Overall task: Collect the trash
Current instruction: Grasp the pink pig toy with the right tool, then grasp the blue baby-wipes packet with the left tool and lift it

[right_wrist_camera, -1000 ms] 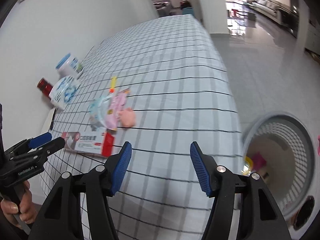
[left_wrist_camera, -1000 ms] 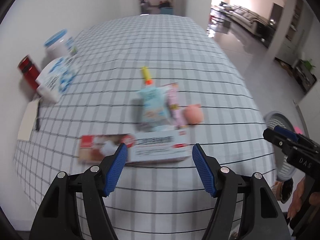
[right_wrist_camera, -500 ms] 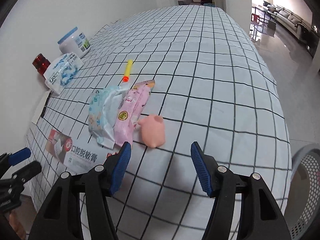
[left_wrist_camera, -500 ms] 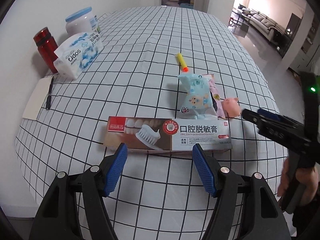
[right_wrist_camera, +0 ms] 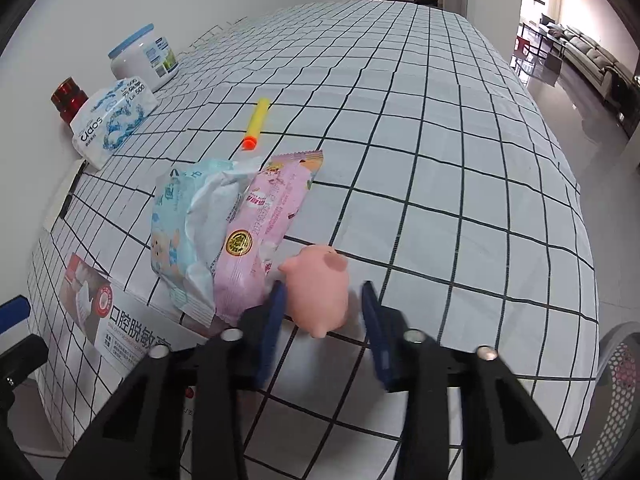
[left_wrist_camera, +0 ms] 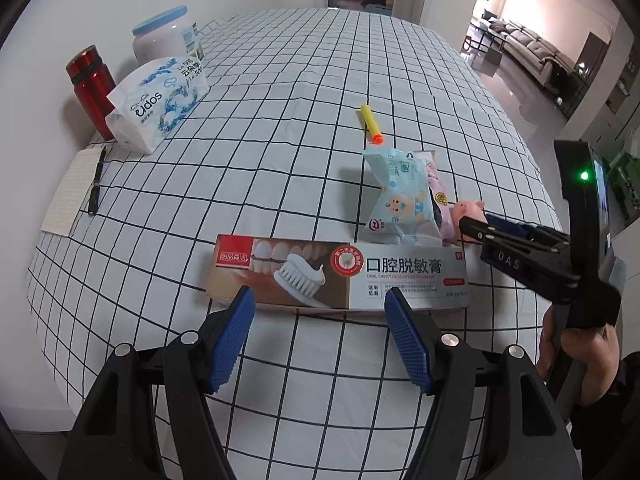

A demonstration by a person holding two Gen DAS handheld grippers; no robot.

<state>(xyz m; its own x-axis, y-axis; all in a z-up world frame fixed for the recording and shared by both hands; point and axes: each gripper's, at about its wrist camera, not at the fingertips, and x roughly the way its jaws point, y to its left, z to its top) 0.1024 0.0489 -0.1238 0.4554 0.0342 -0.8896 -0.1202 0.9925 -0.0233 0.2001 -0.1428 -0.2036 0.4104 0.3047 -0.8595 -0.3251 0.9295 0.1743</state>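
Note:
On the checked tablecloth (left_wrist_camera: pixel 280 184) lie a long toothpaste box (left_wrist_camera: pixel 340 270) (right_wrist_camera: pixel 120 320), a pale blue wrapper (left_wrist_camera: pixel 404 200) (right_wrist_camera: pixel 176 232), a pink wrapper (left_wrist_camera: pixel 438 196) (right_wrist_camera: pixel 264 232), a yellow foam dart (left_wrist_camera: pixel 370 124) (right_wrist_camera: pixel 256 124) and a small pink pig toy (left_wrist_camera: pixel 468 210) (right_wrist_camera: pixel 320 288). My left gripper (left_wrist_camera: pixel 319 300) is open, its tips just short of the box's near edge. My right gripper (right_wrist_camera: pixel 323 296) (left_wrist_camera: pixel 466 222) is closing with the pig between its jaws. The left pad is at the pig; a small gap shows at the right pad.
Along the wall at the far left stand a red bottle (left_wrist_camera: pixel 90 84), a white jar with a blue lid (left_wrist_camera: pixel 166 36), a tissue pack (left_wrist_camera: pixel 160 104) and a notepad with a pen (left_wrist_camera: pixel 68 192). A perforated white basket (right_wrist_camera: pixel 624 380) sits on the floor past the table's right edge.
My right gripper swung from the basket side over to the pig and its jaws narrowed around it. The left gripper came nearer the toothpaste box and then held still.

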